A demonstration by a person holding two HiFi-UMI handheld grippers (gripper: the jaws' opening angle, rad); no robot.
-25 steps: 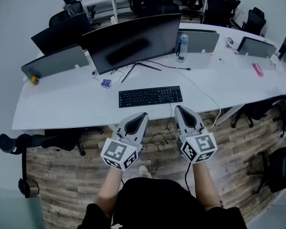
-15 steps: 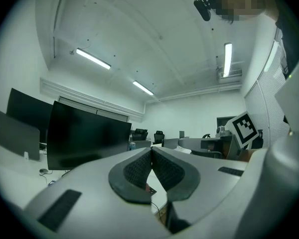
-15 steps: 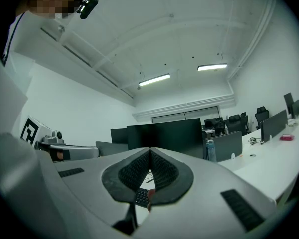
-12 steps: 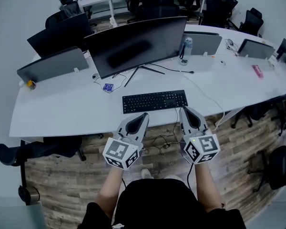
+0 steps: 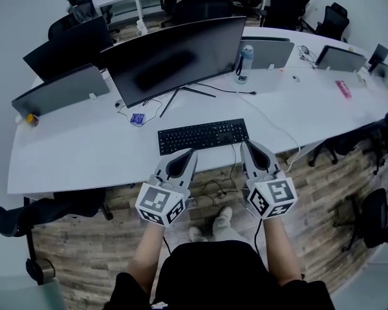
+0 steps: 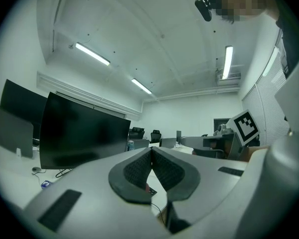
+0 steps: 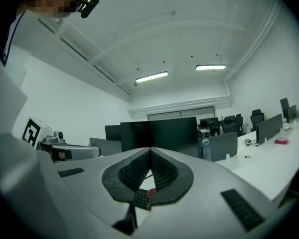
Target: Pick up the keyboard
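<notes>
Black keyboard (image 5: 204, 135) lies flat on the white curved desk (image 5: 77, 150), close to the desk's near edge and in front of the large dark monitor (image 5: 174, 60). Left gripper (image 5: 193, 152) is held level at the desk edge, its tip near the keyboard's front side, left of middle. Its jaws are closed tip to tip with nothing between them. Right gripper (image 5: 243, 144) is also level, its tip just beside the keyboard's right front corner. Its jaws are pressed together and empty, and a strip of keys shows under the pads in the right gripper view. Whether either tip touches the keyboard cannot be told. A bottle (image 5: 244, 58) stands behind, right of the monitor.
</notes>
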